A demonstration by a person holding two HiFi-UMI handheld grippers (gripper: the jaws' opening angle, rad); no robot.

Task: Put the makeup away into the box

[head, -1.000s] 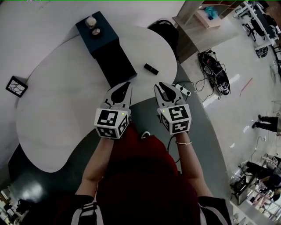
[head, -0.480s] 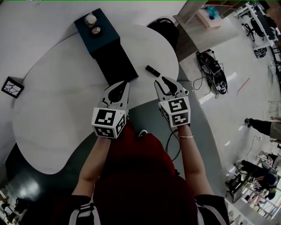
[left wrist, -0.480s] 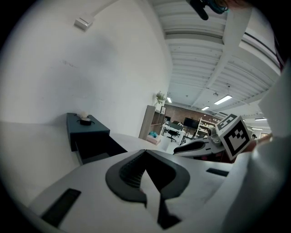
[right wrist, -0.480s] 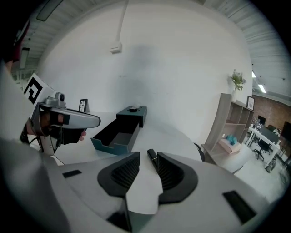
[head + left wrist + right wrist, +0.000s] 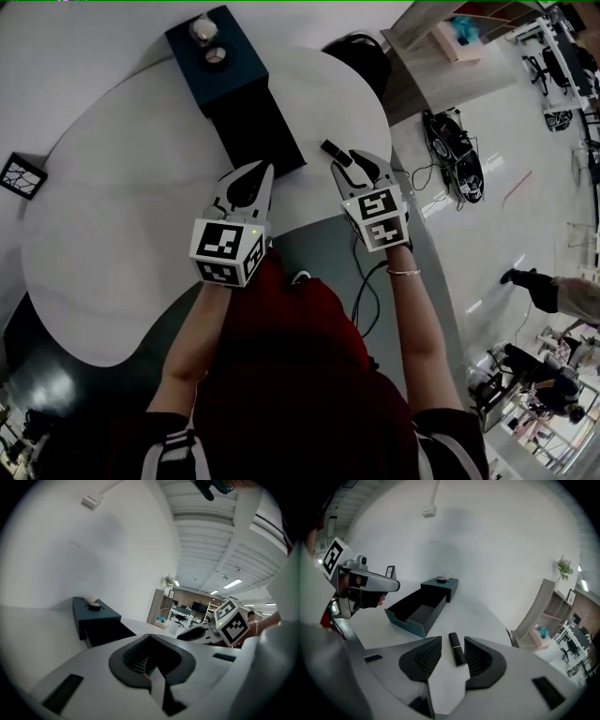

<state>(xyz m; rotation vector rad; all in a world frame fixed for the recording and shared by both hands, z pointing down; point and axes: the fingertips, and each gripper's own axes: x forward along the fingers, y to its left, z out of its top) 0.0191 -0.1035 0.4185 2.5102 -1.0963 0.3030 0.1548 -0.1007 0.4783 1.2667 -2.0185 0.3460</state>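
Head view first, and closest to us were two bare forearms reaching out from a dark red top (image 5: pixel 300 375). There was a thin bracelet (image 5: pixel 401 273) on the right wrist and a cable (image 5: pixel 367 291) trailing beside it. Each hand carried its tool over the near edge of the white table (image 5: pixel 122 206).

On the left, the left gripper (image 5: pixel 262 171) had its jaws drawn together. Its own view backed that up: we saw dark pads meeting in a narrow V with no object in there. Its tips pointed at the near end of the drawer.

On the right, the right gripper (image 5: pixel 356 161) was tipped downward and its jaws had just been opening. We saw them standing wide apart. Between them was the lipstick (image 5: pixel 457 649), a small black tube lying lengthwise on the table, framed by the two ribbed pads and touched by neither. From above, that tube sat just beyond the right tips, near the table's right edge and outside the box.

Just past it and to the left stood the box (image 5: pixel 220 70), dark teal, with its long drawer (image 5: pixel 262 127) pulled out toward us and open. Farther on, we spotted a pale round thing (image 5: pixel 200 28) and a darker round one (image 5: pixel 216 54) on the box's top. Way out at the left edge was a small black frame (image 5: pixel 19 176).
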